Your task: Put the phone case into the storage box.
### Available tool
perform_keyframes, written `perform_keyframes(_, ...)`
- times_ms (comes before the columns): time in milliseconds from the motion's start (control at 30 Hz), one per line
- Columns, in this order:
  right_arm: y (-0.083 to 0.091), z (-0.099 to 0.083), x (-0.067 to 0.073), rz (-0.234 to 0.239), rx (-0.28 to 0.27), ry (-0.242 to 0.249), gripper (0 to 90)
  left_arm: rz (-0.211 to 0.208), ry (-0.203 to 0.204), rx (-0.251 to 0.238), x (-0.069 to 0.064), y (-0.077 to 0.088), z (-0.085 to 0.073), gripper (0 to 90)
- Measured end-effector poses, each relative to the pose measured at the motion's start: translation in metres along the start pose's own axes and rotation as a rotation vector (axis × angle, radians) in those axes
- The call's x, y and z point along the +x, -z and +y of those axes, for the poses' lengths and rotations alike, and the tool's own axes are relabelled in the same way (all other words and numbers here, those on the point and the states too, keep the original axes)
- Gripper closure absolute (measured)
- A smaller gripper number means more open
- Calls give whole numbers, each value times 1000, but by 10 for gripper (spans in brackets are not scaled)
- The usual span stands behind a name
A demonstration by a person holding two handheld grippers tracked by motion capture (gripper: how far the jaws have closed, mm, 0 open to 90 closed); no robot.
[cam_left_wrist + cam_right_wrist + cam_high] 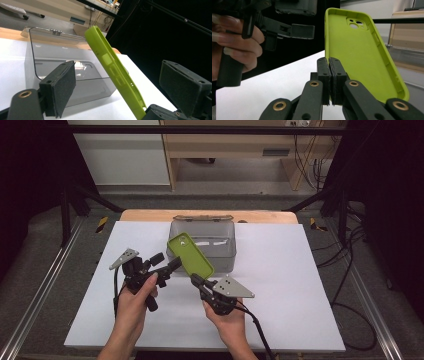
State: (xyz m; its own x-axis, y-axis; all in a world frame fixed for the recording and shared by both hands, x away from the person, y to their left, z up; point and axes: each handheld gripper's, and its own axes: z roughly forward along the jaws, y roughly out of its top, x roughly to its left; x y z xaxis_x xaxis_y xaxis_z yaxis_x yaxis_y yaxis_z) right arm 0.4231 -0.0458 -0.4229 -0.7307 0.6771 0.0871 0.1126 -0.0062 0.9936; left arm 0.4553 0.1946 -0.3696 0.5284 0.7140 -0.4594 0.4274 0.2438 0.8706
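High view: right tool (194,279) pinches the bottom edge of the green phone case (190,255), jaws pressed together on its rim, case held tilted just in front of the grey lidded box (202,245) on the bench (280,285). Left tool (169,265) jaws spread, just beside the case, not touching. No readable writing or brand on case or box.

One green phone case (190,255), one clear grey plastic box (220,251) with one lid (203,218), one white sheet (290,285) on one wooden table (150,215), two hand-held grippers, left gripper (169,266), right gripper (196,280).
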Motion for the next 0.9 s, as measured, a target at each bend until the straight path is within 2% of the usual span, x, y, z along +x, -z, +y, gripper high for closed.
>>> perform_keyframes(200, -1, 2, 0, 5, -17, -15, 883, -4, 11, 10, -2, -3, -1, 164)
perform_keyframes(333, -2, 2, 0, 10, -21, -20, 883, -6, 34, 5, -3, -6, -3, 203)
perform_keyframes(367, -2, 3, 0, 10, -24, -26, 883, -6, 61, -12, -4, -7, -4, 251)
perform_keyframes(400, -2, 3, 0, 10, -24, -26, 883, -6, 61, -12, -4, -7, -4, 275)
perform_keyframes(433, -3, 3, -1, 13, -27, -31, 883, -10, 88, -17, -3, -8, -6, 300)
perform_keyframes(567, -4, 3, 0, 16, -29, -37, 883, -24, 117, -16, -4, -11, -10, 388)
perform_keyframes(900, -6, 1, 2, 25, -31, -50, 883, -33, 150, -11, -3, -15, -18, 506)
